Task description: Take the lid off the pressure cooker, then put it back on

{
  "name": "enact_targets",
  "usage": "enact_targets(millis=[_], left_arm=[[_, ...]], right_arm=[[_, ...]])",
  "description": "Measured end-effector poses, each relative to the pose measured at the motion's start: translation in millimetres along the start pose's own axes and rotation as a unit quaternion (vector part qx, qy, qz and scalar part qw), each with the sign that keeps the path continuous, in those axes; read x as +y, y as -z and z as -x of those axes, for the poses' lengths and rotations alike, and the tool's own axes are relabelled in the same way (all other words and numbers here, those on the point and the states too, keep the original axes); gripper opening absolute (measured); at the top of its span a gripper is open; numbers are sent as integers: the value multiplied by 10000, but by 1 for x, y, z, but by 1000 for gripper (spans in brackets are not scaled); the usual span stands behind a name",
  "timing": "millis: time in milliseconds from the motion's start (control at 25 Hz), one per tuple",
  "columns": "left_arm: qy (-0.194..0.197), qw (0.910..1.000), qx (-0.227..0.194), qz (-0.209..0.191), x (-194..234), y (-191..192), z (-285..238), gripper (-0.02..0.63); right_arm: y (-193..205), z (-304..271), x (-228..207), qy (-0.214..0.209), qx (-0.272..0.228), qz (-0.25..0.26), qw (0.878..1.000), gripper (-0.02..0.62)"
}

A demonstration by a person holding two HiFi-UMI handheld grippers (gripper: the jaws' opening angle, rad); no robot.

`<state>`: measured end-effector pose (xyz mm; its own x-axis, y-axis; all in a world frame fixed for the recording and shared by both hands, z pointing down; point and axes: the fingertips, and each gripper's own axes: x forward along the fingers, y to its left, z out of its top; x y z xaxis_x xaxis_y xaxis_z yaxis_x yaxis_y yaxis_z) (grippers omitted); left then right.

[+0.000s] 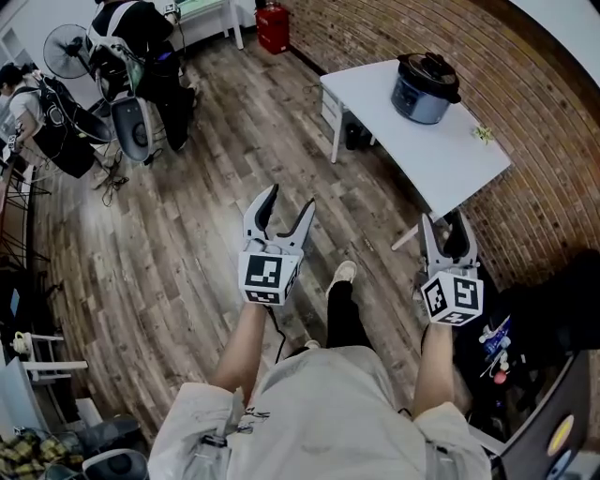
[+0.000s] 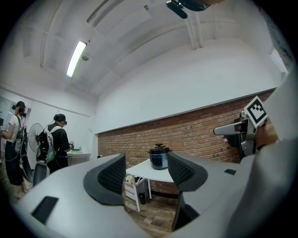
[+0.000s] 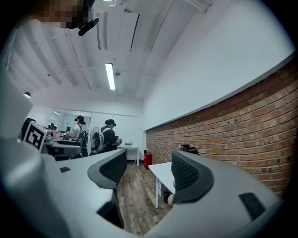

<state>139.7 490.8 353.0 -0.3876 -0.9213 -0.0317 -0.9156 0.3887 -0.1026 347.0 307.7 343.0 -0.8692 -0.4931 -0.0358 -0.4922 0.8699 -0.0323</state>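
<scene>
Pale shirt [image 1: 328,412] cloth is seen closest, at the bottom of the head view, and from it two forearms are stretched forward, each ending in a gripper topped by a cube with square markers. Both grippers are held level above the wooden plank floor [image 1: 187,253], with one shoe [image 1: 342,275] visible between them. On the left gripper [image 1: 291,197] the fingers [image 2: 109,179] are spread wide and nothing is held between them; through the gap the pressure cooker [image 1: 424,89] is framed far off. On the right gripper [image 1: 442,220] the fingers [image 3: 188,174] are likewise spread apart and nothing is gripped — only floor and the counter's near edge are seen between them. The pressure cooker is set upright on a white counter [image 1: 450,150] placed against a brick wall [image 1: 441,37], well apart from both grippers, and its dark lid [image 1: 429,67] is seated on top with the knob upward. A small green object [image 1: 484,133] is lying on the counter near the cooker, apart from it. Farther off, a red canister [image 1: 273,26] is stood by the wall, and a fan [image 1: 67,49] and two people [image 2: 56,144] are seen at the room's far side.
</scene>
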Motion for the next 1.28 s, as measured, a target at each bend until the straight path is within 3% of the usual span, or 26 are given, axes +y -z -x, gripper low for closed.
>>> enact_targets(millis=[200,480,920,1280], left_arm=[[175,9998,66,34,14,19,-70,293],[574,9972,372,-294,23,38,-202,294],[1181,9925,310,-14,34,22,-392,294],[1591,9869,270,-37,34,20,-511,293]], right_arm=[[14,-57,-25,139,45,23,9999,314],[29,-161,-108,540,139,-216,9982,314],[18,-282,-204,1020,206,-278,9942,314],[15,-347,-256,1240,262,-174,9918,314]])
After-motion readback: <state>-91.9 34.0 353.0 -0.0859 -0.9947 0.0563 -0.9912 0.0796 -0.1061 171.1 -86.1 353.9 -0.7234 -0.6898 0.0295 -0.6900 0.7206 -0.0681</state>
